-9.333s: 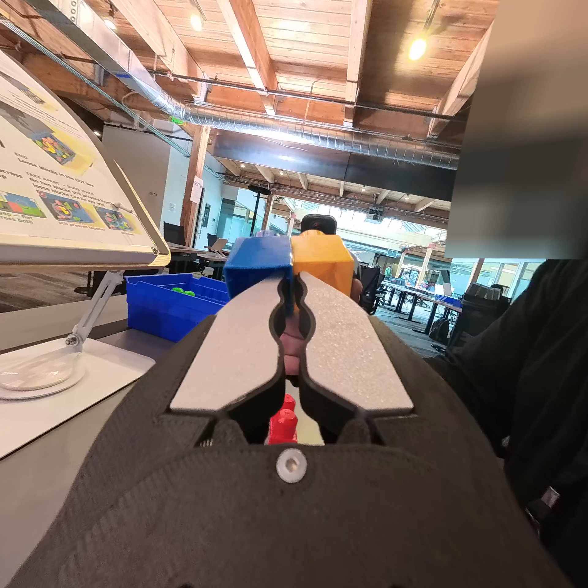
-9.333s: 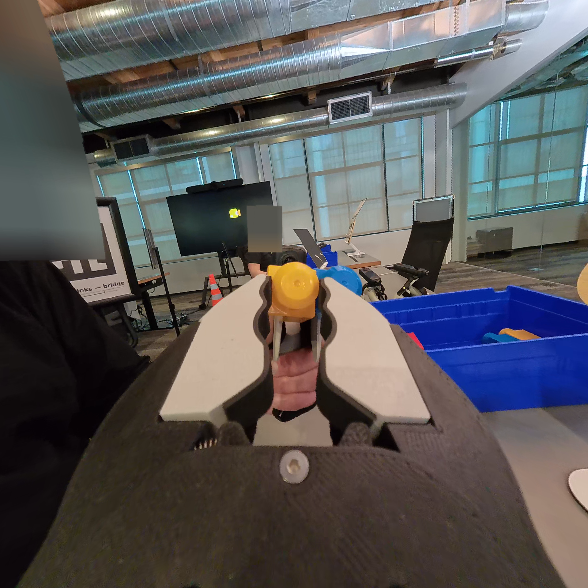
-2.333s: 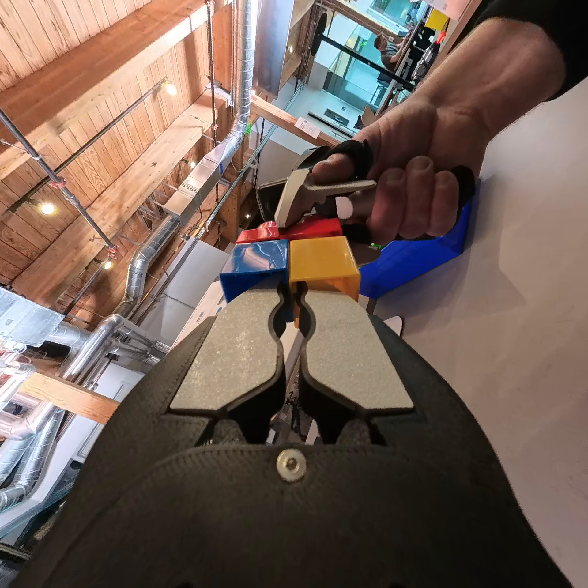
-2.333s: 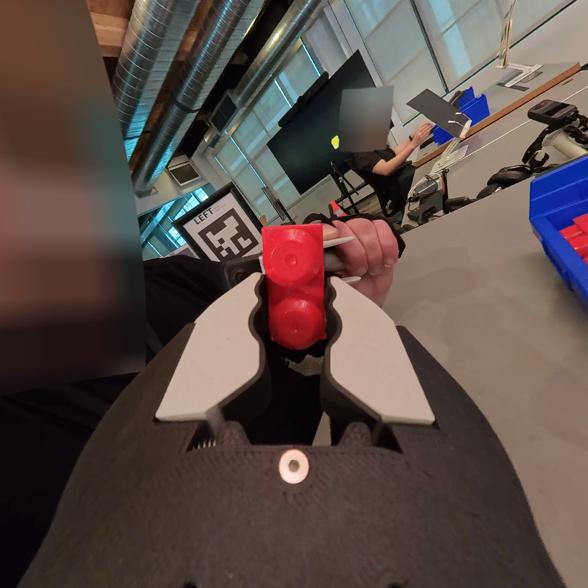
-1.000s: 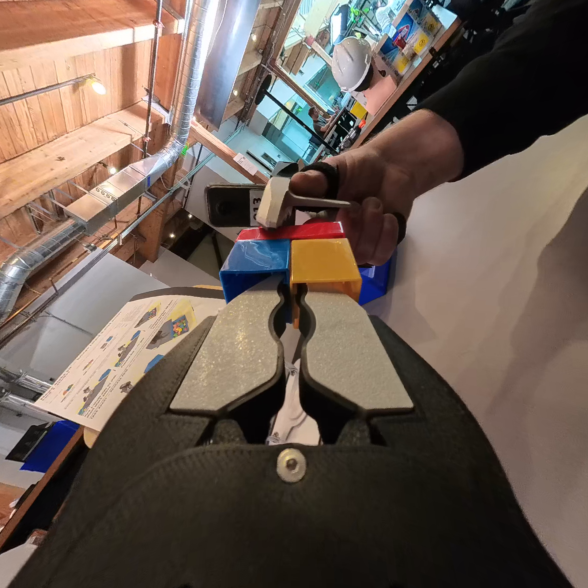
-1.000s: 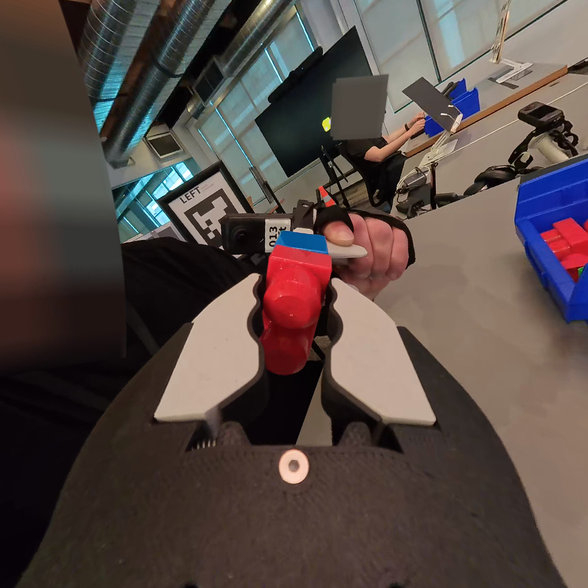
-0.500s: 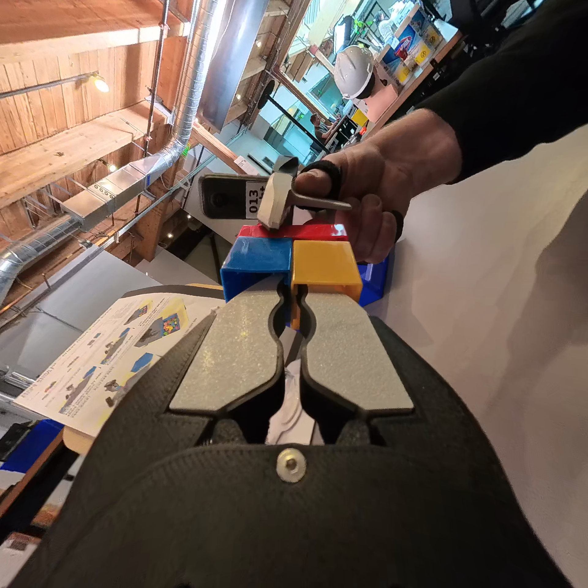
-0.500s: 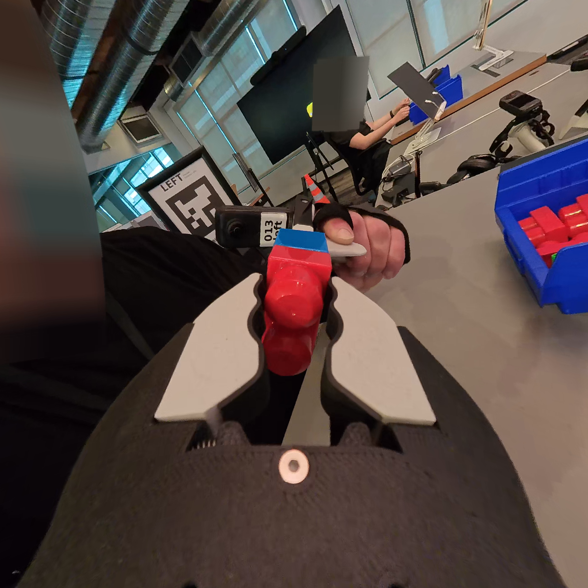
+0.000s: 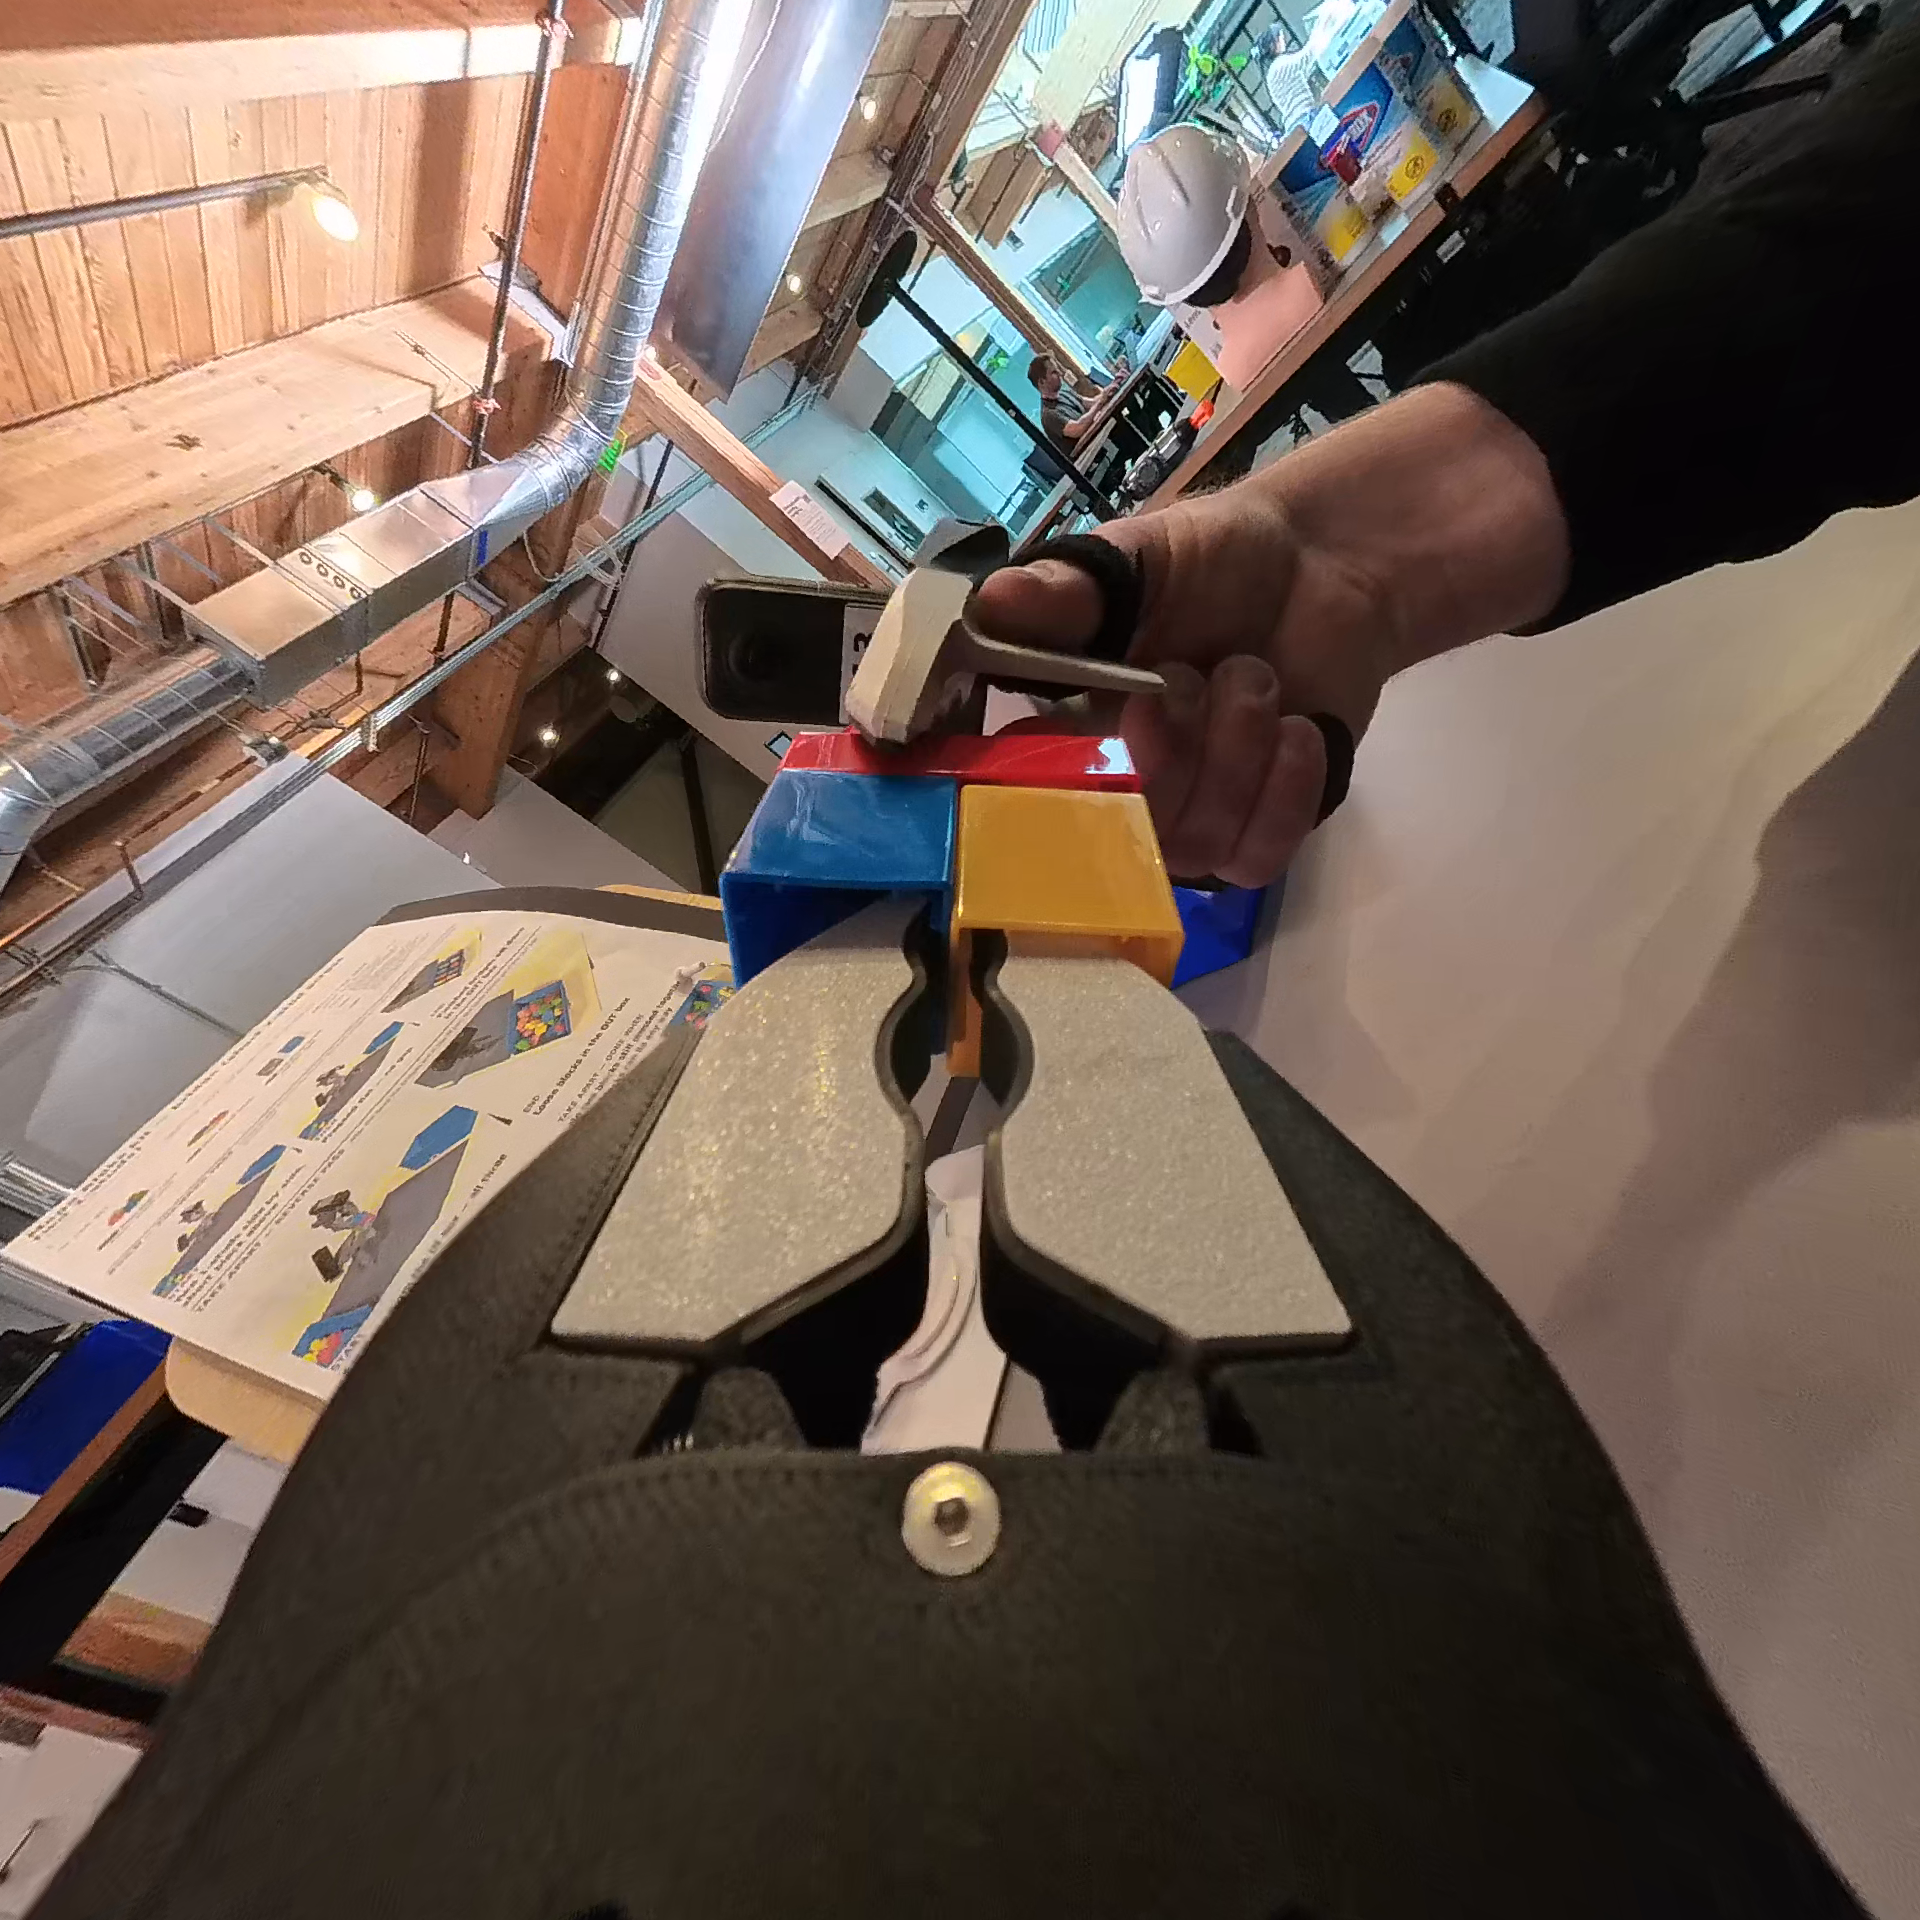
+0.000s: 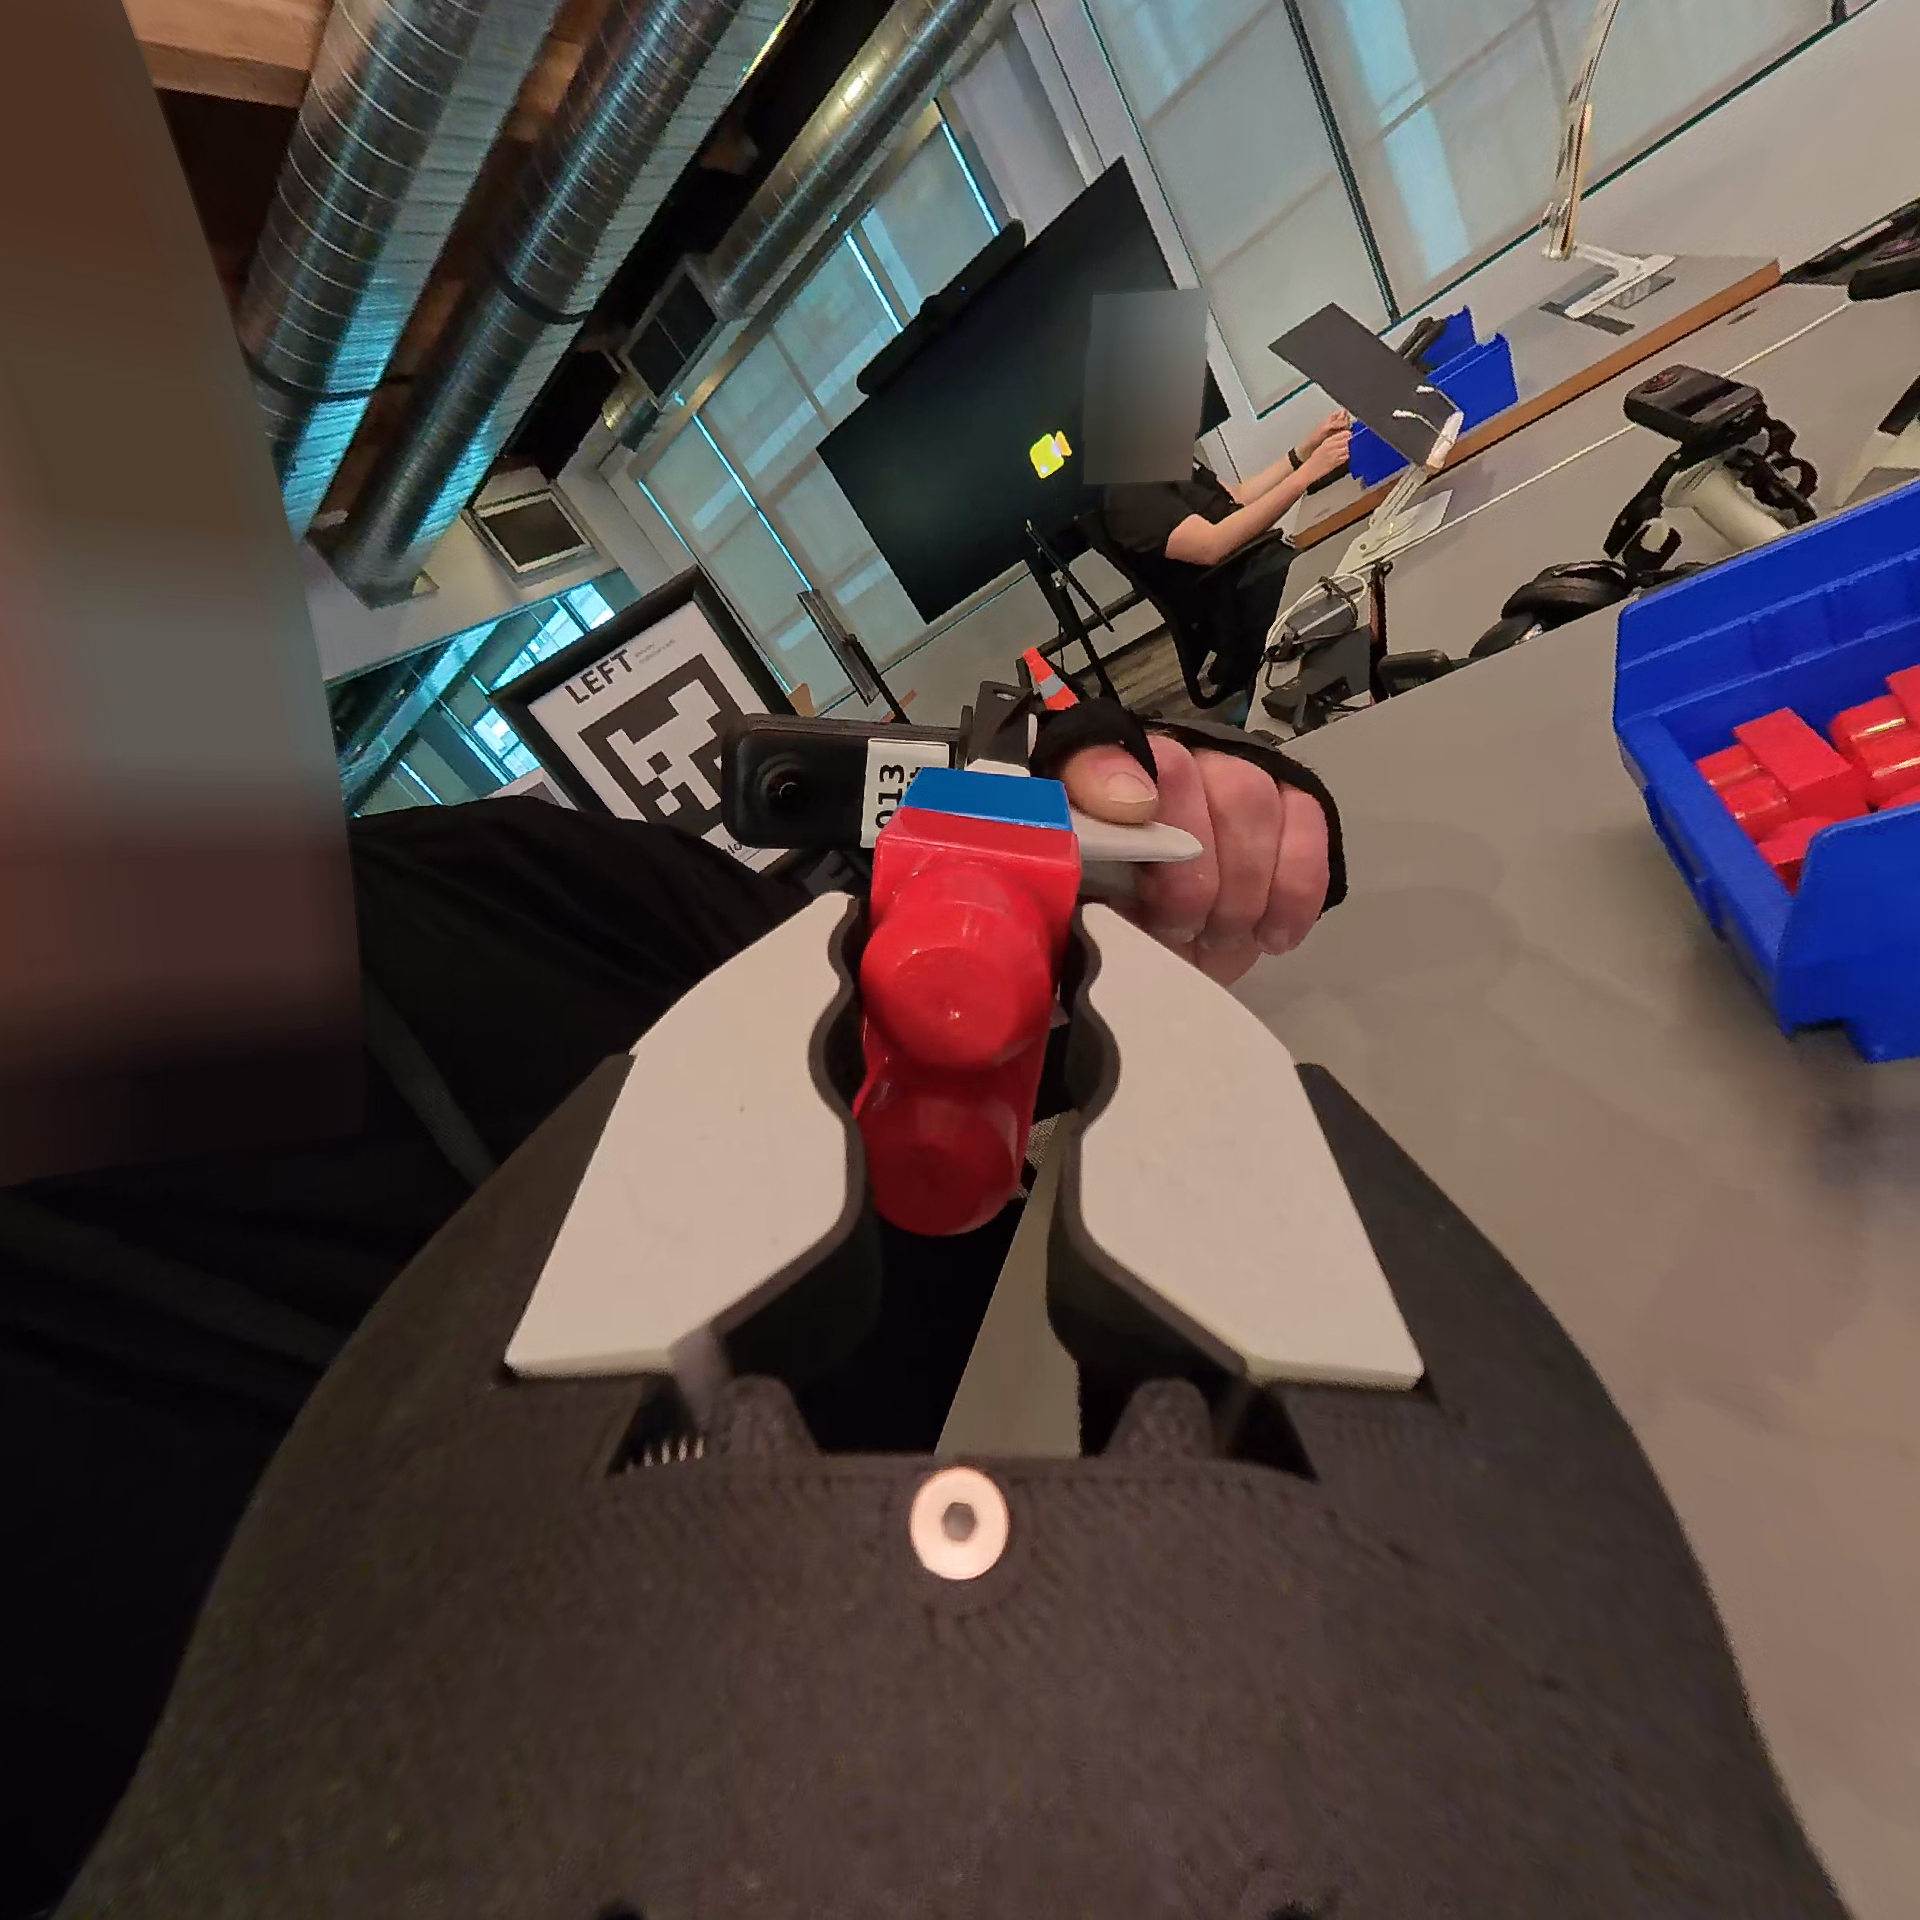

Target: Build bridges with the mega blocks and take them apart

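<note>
Left wrist view: left claw (image 9: 954,971) nearly together at centre frame, clamped on the adjoining thin walls of the blue block (image 9: 844,844) and yellow block (image 9: 1060,857), open undersides facing the camera. A red block (image 9: 997,753) spans both on their far side. Far off, one fingertip (image 9: 902,665) of the right claw touches the red block; the right hand (image 9: 1278,644), upper right, grips its handle. Pale table (image 9: 1621,1039) fills the right side, instruction sheet (image 9: 312,1122) at left, wood ceiling with ducts upper left.

Right wrist view: right claw (image 10: 961,997) apart by a block's width, pads pressing the red block's (image 10: 961,997) sides, studs toward the camera; blue edge just behind it. Left hand (image 10: 1216,842) beyond, centre frame. Grey table (image 10: 1507,1091) at right, blue bin (image 10: 1745,852) of red blocks at right edge.
</note>
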Motion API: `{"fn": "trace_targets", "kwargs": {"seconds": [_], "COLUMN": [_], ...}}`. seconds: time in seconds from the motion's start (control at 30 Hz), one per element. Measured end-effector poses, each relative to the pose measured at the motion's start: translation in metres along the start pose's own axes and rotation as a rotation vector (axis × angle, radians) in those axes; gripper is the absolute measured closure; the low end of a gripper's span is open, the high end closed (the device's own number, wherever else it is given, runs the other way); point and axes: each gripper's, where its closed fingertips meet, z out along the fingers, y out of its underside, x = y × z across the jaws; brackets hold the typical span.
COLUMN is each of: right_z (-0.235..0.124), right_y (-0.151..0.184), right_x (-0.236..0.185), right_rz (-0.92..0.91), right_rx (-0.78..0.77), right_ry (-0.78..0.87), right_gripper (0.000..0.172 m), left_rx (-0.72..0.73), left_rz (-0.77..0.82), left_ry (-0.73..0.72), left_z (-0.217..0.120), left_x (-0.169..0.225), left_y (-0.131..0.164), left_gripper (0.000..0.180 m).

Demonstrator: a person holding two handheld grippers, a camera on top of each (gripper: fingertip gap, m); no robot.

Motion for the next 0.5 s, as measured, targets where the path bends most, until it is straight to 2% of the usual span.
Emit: {"fn": "trace_targets", "kwargs": {"seconds": [0.4, 0.5], "right_z": [-0.0022, -0.0049], "right_y": [-0.0003, 0.0035], "right_x": [0.0024, 0.0005], "right_rz": [0.008, 0.014], "right_rx": [0.029, 0.032], "right_ry": [-0.021, -0.031], "right_gripper": [0.131, 0.135], "left_rx": [0.015, 0.011], "left_rz": [-0.071, -0.066], "left_ry": [-0.044, -0.040], "left_z": [-0.0002, 0.0002], "left_x": [-0.0080, -0.0076], "left_y": [0.0008, 0.0012], "left_gripper": [0.178, 0.178]}}
